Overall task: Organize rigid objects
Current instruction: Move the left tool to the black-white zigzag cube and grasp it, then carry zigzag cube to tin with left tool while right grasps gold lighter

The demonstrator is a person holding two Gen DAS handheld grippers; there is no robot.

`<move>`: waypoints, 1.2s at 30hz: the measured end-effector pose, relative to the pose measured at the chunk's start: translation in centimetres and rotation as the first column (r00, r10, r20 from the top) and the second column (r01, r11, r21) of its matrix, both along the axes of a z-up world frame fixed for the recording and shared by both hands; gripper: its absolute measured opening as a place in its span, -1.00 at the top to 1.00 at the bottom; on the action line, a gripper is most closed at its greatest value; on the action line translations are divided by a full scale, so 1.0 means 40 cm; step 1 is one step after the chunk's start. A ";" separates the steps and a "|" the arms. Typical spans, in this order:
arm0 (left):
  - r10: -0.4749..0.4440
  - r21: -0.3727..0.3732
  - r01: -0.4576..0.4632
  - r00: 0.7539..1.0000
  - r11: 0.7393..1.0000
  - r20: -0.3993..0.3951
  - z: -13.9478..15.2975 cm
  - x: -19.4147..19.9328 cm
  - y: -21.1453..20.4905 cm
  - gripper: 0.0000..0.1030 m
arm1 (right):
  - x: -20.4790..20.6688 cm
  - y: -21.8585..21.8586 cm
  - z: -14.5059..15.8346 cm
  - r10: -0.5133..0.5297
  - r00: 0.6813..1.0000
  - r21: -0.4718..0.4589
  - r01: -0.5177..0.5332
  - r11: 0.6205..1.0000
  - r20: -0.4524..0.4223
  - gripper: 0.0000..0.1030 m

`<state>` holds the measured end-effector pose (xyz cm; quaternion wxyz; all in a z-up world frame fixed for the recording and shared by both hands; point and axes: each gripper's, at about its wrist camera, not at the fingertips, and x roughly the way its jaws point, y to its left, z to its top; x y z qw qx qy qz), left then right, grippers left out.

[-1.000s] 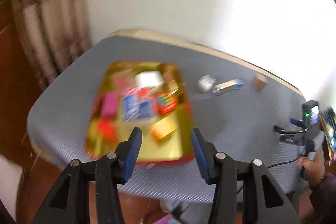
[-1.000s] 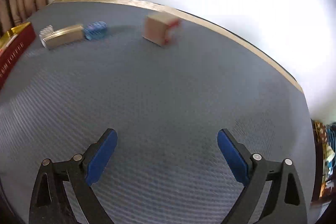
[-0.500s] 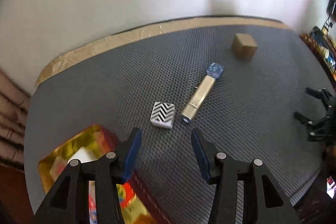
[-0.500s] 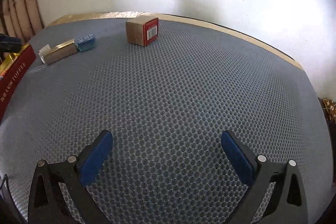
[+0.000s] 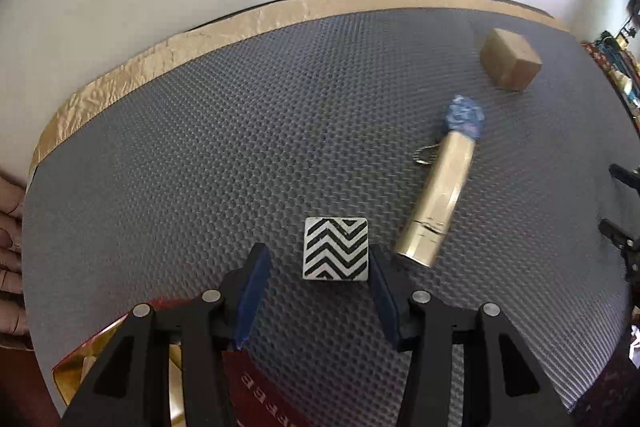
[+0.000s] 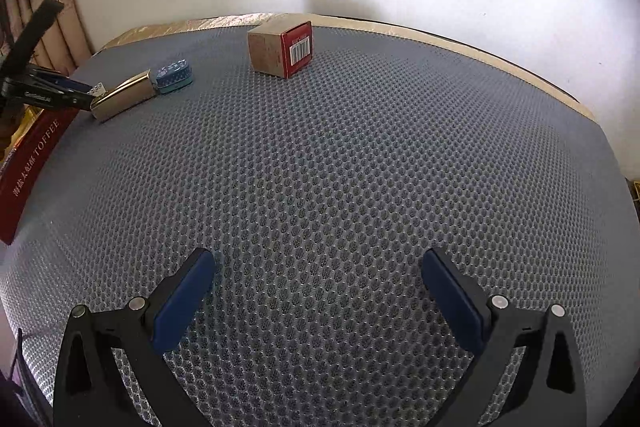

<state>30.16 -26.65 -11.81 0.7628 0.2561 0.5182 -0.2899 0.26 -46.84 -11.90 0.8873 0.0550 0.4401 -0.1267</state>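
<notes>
In the left wrist view a small black-and-white zigzag box (image 5: pixel 335 254) lies on the grey mat, just ahead of my open left gripper (image 5: pixel 318 259), near its right finger and not held. A gold oblong box (image 5: pixel 439 202) lies to its right, with a blue patterned tin (image 5: pixel 463 115) at its far end and a brown cardboard box (image 5: pixel 511 59) beyond. My right gripper (image 6: pixel 318 267) is open and empty over bare mat. From there the cardboard box (image 6: pixel 280 47), tin (image 6: pixel 174 77) and gold box (image 6: pixel 124 99) lie far ahead.
A red and gold toffee tray (image 5: pixel 120 363) sits under my left gripper, and its red wall (image 6: pixel 30 163) shows at the left of the right wrist view. The grey honeycomb mat (image 6: pixel 340 167) ends at a gold-taped edge (image 5: pixel 200 43) against a white wall. Curtains hang at the far left.
My left gripper has swung from over the tray to the loose objects and closed in on the zigzag box. My right gripper has barely moved and stays open.
</notes>
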 end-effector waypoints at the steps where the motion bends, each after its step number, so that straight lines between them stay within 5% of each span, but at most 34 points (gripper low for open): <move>1: 0.005 0.008 -0.005 1.000 1.000 -0.026 -0.017 0.008 0.000 0.41 | 0.001 0.000 -0.001 0.000 1.000 -0.001 0.000 1.000 -0.001 -0.99; 10: 0.052 -0.080 -0.057 0.996 0.995 -0.066 -0.020 0.021 0.017 0.42 | 0.003 -0.002 -0.007 0.001 1.000 -0.006 -0.001 1.000 -0.008 -0.99; 15: 0.124 -0.145 -0.124 0.992 0.982 -0.010 0.027 -0.009 0.049 0.42 | 0.003 -0.002 -0.007 0.001 1.000 -0.006 -0.001 1.000 -0.008 -0.99; 22: 0.309 -0.314 -0.298 0.951 0.902 -0.012 0.167 -0.117 0.165 0.42 | 0.021 -0.002 -0.005 0.011 0.999 -0.003 -0.011 1.000 -0.043 -1.00; 25: 0.388 -0.357 -0.370 0.921 0.858 -0.024 0.211 -0.203 0.241 0.42 | 0.047 0.016 0.025 0.135 0.991 0.080 -0.133 0.988 -0.011 -1.00; 28: 0.424 -0.369 -0.411 0.904 0.833 -0.051 0.218 -0.254 0.301 0.42 | 0.105 0.107 0.106 0.369 0.929 -0.007 -0.369 0.929 0.037 -0.99; 30: 0.459 -0.365 -0.447 0.887 0.817 -0.058 0.217 -0.297 0.336 0.42 | 0.155 0.192 0.154 0.546 0.838 -0.187 -0.537 0.823 -0.002 -0.99; 32: 0.476 -0.362 -0.469 0.876 0.806 -0.073 0.215 -0.333 0.363 0.42 | 0.232 0.264 0.168 0.659 0.738 -0.300 -0.667 0.682 -0.141 -0.98; 36: 0.502 -0.365 -0.502 0.859 0.784 -0.101 0.208 -0.369 0.410 0.42 | 0.382 0.354 0.212 0.754 0.598 -0.262 -0.800 0.540 -0.273 -0.91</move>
